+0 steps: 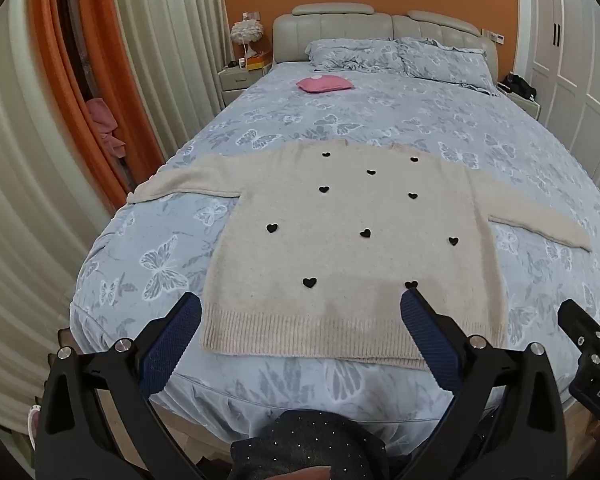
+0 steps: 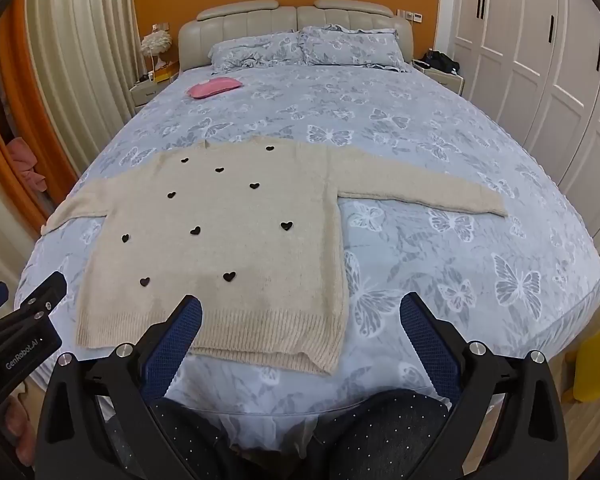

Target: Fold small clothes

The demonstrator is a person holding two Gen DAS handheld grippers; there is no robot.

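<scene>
Nearest: left gripper (image 1: 300, 306), black frame with blue ribbed pads, jaws spread wide and holding nothing, poised above the foot of the bed. Right gripper (image 2: 300, 306), same build, likewise spread wide and holding nothing, alongside it; each shows at the edge of the other's view.

Below both: dark trousers with small pale dots (image 2: 384, 432), at the bed's foot edge.

Next: cream fuzzy knit sweater with small black hearts (image 1: 340, 240), laid flat and face up on the near half of the bed, ribbed hem toward the grippers, neckline away, both sleeves stretched out sideways. Neither gripper touches it.

Beneath: bed with grey-blue butterfly-print cover (image 2: 440, 240).

Farther: pink cushion-like item (image 1: 325, 84), well beyond the sweater, toward the bed's left side.

Farthest: two matching butterfly-print pillows (image 2: 308, 50) against a beige padded headboard (image 2: 296, 14); orange wall behind; white wardrobe doors (image 2: 540, 60) at right; pale pleated curtains (image 1: 160, 40) at left.
</scene>
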